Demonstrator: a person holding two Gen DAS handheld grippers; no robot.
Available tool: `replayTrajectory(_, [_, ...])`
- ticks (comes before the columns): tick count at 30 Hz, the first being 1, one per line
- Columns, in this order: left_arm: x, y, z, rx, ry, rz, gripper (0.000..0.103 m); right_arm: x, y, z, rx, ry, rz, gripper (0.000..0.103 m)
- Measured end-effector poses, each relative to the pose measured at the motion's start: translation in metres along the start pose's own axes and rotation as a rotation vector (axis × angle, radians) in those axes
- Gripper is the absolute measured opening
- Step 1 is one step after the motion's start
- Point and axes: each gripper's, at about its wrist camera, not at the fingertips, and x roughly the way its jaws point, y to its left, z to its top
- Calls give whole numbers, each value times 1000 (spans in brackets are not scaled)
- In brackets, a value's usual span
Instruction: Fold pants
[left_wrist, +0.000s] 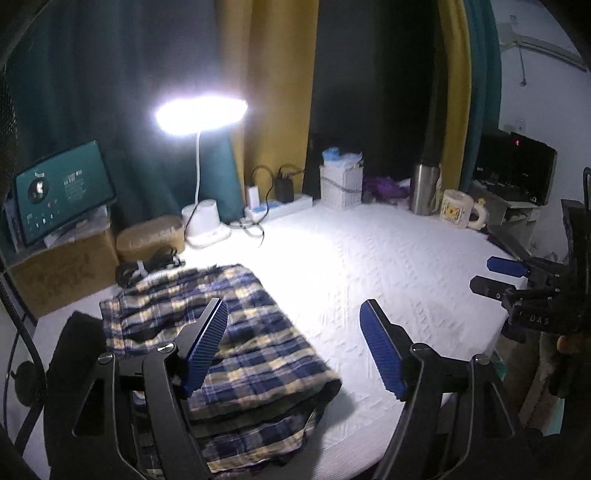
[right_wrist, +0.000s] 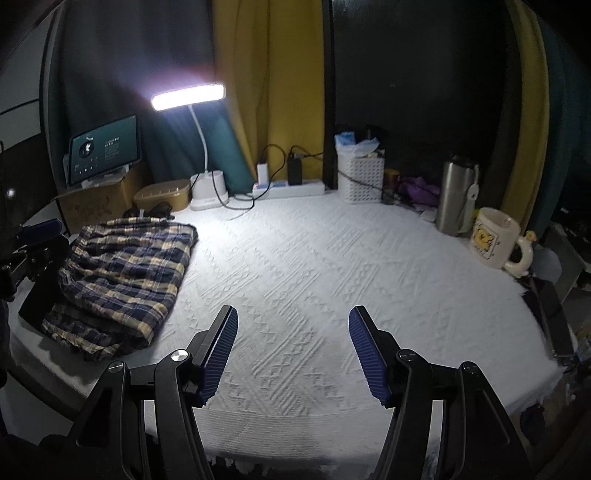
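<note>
I've got the left gripper (left_wrist: 291, 343) spread wide, nothing between the pads, hovering over the near-left part of the desk (right_wrist: 314, 266) with its left finger above the plaid. The right gripper (right_wrist: 293, 349) is also spread and empty, sitting over bare white cloth near the front edge, well apart from the garment. The pants (right_wrist: 122, 280) lie at the desk's left side as a folded plaid bundle, layers stacked, with one lower layer sticking out at the near end and a loose edge toward the back-left corner. My read: the folding looks mostly done, so the step in hand is tidying or a last fold. To do it well I'd drop the left pads onto the protruding near layer, pinch all the layers together rather than just the top one, and bring the right gripper across to pin the opposite edge so the stack doesn't slide on the textured cloth. Around it: a black cable bundle (right_wrist: 147, 213) just behind the pants, a tan box (right_wrist: 162, 194) and lamp (right_wrist: 208, 188) near the back-left, a power strip (right_wrist: 288, 189) and white basket (right_wrist: 360, 179) along the back edge, and a steel flask (right_wrist: 456, 199) and mug (right_wrist: 493, 236) at the back-right. The cable bundle is the only snag risk; the rest is well clear.
</note>
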Motion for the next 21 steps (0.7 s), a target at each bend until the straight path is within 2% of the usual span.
replayTrajectory(8, [-22,-6,12,6,-77,25,75,-37,-4,12,4,-83,-15,66])
replayTrajectory(10, [-28,-7,14,6,-93,24,75,-47,-4,14,3,-109,-19,75])
replayTrajectory(14, [-41,-9,17,-6,-139,7,76,-68,-1,21,-2,-154,-31,79])
replayTrajectory(17, [-53,-10,19,-16,-183,7,91,-79,0,24,-9,-177,-32,80])
replayTrajectory(21, [-66,-9,20,-28,-232,0,94,-92,4,29,-24,-204,-42,81])
